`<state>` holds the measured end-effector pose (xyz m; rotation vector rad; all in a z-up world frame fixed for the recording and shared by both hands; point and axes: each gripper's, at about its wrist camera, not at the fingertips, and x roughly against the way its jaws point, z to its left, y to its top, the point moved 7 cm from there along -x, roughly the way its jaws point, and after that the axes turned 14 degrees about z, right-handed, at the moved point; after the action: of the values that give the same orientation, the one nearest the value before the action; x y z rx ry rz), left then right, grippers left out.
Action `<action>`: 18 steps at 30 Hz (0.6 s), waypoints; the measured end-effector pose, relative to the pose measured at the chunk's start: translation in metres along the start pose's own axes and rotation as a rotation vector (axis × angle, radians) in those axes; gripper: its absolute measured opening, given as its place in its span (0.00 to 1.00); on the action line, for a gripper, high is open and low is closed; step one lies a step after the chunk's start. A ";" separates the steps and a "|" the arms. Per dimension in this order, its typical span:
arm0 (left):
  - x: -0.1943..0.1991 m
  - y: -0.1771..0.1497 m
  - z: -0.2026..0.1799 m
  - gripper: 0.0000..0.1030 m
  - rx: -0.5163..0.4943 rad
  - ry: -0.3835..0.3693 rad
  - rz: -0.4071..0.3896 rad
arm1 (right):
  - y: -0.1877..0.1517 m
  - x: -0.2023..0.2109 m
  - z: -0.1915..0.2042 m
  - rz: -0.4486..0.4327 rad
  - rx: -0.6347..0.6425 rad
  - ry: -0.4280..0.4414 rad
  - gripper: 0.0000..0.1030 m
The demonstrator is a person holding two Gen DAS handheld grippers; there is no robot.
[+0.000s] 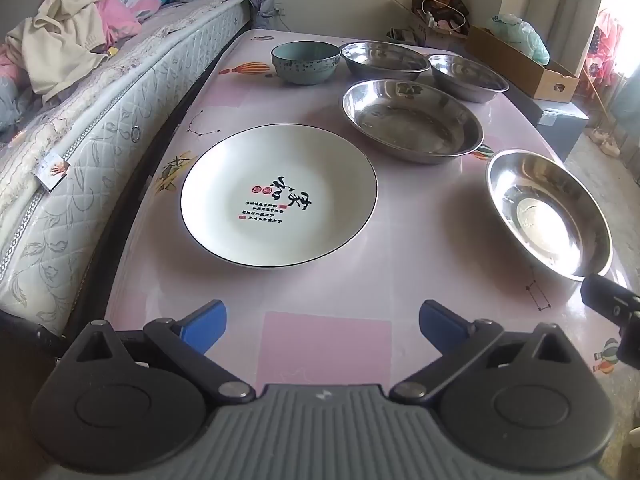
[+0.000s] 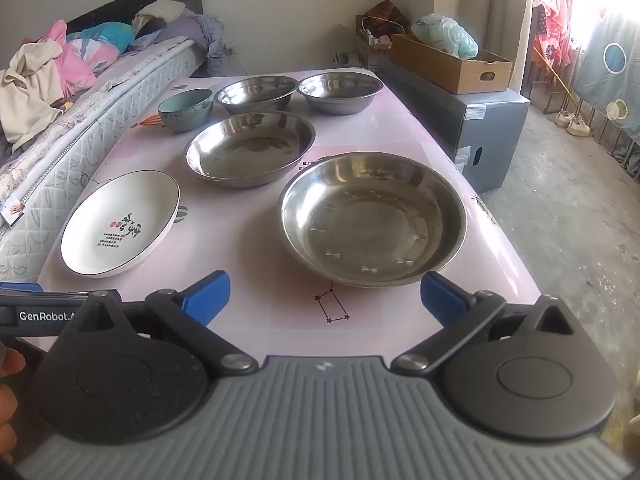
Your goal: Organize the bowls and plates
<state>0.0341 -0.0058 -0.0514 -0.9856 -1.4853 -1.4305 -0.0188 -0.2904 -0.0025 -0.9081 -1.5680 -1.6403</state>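
Note:
A white plate with black calligraphy lies on the pink table just ahead of my open, empty left gripper. A near steel plate lies right in front of my open, empty right gripper. A second steel plate lies behind. At the far edge stand a teal ceramic bowl and two steel bowls.
A mattress with piled clothes runs along the table's left side. A cardboard box on a grey cabinet stands at the table's far right. Bare floor lies to the right.

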 end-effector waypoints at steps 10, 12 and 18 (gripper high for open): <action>-0.001 -0.001 0.000 1.00 -0.002 -0.005 0.002 | -0.002 -0.001 0.002 0.000 -0.003 -0.008 0.99; -0.001 0.000 0.000 1.00 -0.002 -0.005 0.002 | -0.003 -0.003 0.001 0.000 -0.004 -0.006 0.99; -0.001 0.001 0.002 1.00 0.000 -0.006 0.002 | 0.001 -0.002 0.002 0.004 -0.001 -0.008 0.99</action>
<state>0.0348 -0.0038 -0.0520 -0.9913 -1.4881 -1.4271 -0.0167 -0.2888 -0.0039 -0.9194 -1.5697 -1.6368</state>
